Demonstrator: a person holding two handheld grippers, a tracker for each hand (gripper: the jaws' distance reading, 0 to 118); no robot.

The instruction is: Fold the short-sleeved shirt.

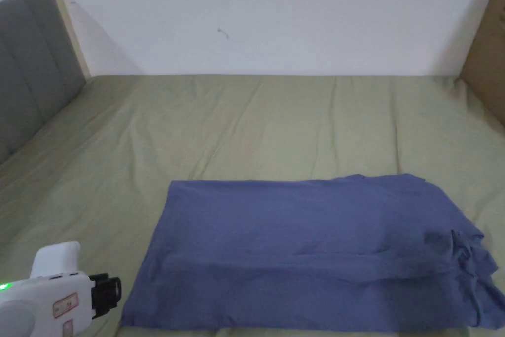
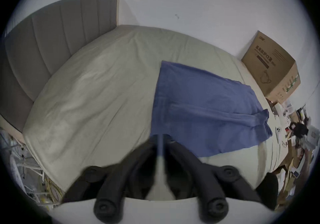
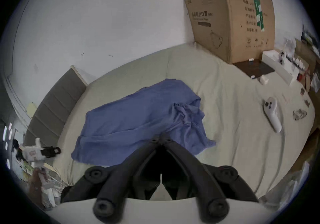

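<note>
Blue, limp and light, the shirt (image 1: 306, 249) lies part-folded across the lower middle of the head view, so I'd pinch its two left corners (bunched collar end at right will slump), both grippers (image 2: 160, 142) (image 3: 161, 138) closed, empty.

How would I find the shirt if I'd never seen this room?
Look at the bed with the pale green sheet and grey headboard. Near its front edge lies the blue shirt, folded into a long flat rectangle. It is the one blue thing there, bunched up at one end.
</note>
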